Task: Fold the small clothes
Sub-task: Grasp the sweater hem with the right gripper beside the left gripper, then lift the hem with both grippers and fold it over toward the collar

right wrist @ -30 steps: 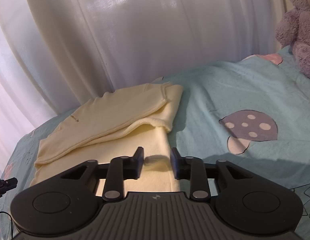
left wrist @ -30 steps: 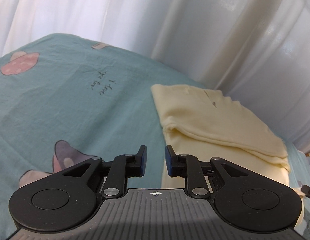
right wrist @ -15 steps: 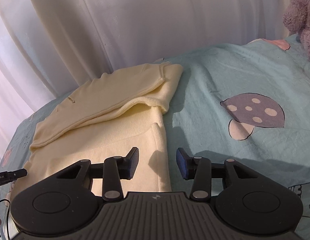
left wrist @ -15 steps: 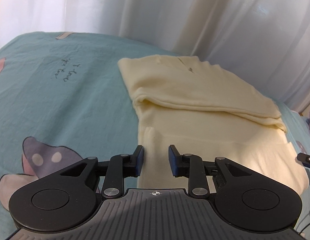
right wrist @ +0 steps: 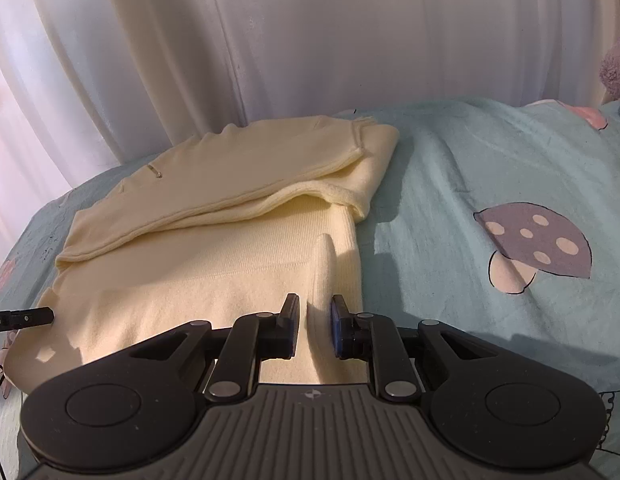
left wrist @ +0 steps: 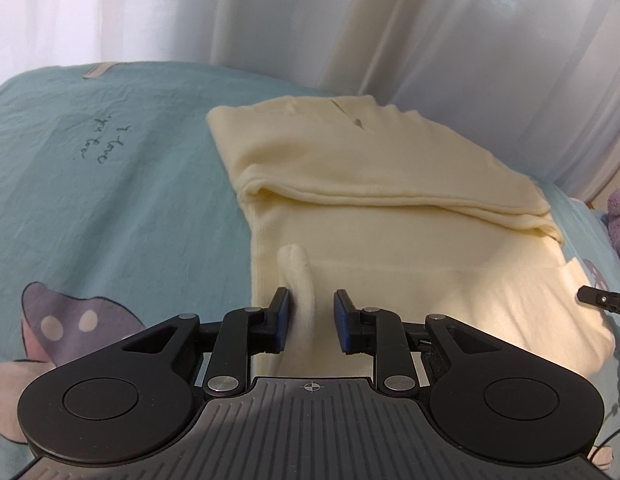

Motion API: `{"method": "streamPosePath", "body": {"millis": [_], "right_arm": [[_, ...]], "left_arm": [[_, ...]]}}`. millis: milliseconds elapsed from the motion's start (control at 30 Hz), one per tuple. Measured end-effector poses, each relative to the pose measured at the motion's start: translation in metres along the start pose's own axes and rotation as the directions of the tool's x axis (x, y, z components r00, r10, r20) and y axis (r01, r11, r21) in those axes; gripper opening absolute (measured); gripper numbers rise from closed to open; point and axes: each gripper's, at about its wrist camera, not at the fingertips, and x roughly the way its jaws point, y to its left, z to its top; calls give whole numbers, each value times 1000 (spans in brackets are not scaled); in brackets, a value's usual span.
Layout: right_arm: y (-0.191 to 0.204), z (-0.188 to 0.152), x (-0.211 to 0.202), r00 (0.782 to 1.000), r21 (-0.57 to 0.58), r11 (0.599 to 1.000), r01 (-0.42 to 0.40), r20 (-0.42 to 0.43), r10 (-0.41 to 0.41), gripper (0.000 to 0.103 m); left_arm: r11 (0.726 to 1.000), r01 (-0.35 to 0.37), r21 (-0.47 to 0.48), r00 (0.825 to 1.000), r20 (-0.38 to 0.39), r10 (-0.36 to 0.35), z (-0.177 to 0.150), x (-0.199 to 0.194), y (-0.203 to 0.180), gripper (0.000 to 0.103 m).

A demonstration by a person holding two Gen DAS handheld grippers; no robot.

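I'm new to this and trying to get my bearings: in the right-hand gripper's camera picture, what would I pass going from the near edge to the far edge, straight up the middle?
right gripper → pinched ridge of cloth → folded-over top layer of the cream garment → white curtain.

the pale yellow knit garment (left wrist: 390, 208) lies flat just ahead of both tools, its far part folded over into a thick layered band, while a raised ridge of its near hem stands pinched up between each tool's blue pads.
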Motion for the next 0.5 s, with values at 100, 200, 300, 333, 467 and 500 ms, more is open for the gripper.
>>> {"method": "streamPosePath", "body": {"millis": [100, 200, 300, 333, 467, 500], "right_arm": [[0, -1, 3, 1000, -6, 1000, 1, -9, -1, 18], [5, -1, 3, 1000, -49, 999, 19, -4, -19, 14], [12, 1, 1, 999, -94, 995, 36, 9, -36, 8], [15, 2, -2, 999, -110, 993, 39, 21, -36, 8], [26, 19, -23, 995, -156, 987, 38, 99, -23, 7], [28, 27, -28, 992, -163, 986, 37, 127, -16, 7]], "left_arm": [[1000, 2, 4, 1000, -6, -2, 2, 3, -1, 25], [1000, -8, 25, 1000, -7, 8, 2, 4, -2, 22], [998, -24, 53, 1000, -4, 25, 2, 5, -5, 11], [998, -27, 50, 1000, -2, 27, 2, 4, -5, 10], [1000, -1, -1, 999, 35, 1, 13, -13, -4, 9], [1000, 14, -13, 998, 57, -14, 18, -19, -4, 9]]}}
